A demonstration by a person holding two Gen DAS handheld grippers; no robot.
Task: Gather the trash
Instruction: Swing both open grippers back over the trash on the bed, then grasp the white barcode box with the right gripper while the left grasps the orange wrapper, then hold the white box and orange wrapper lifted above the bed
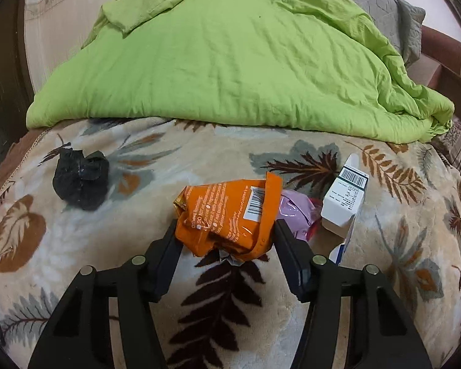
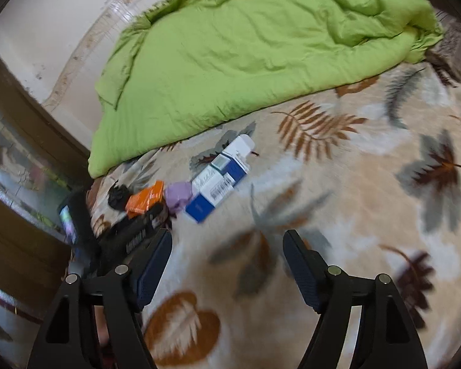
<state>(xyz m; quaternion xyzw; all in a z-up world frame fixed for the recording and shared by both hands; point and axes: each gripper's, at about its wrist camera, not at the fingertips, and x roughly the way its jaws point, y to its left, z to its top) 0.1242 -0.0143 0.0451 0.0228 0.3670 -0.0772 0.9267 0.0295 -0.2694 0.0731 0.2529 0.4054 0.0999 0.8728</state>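
The bed's leaf-patterned blanket point(image 1: 230, 307) carries everything, with a rumpled green quilt point(image 1: 230, 61) heaped beyond the left claw point(image 1: 226, 230). An orange wrapper point(image 1: 230, 212) lies between that claw's fingers, a purple wrapper point(image 1: 295, 212) and a white box point(image 1: 344, 203) just right of it. A black bag point(image 1: 81, 181) lies well to its left.

Orange wrapper point(image 1: 227, 215), lime-green quilt point(image 1: 230, 67).
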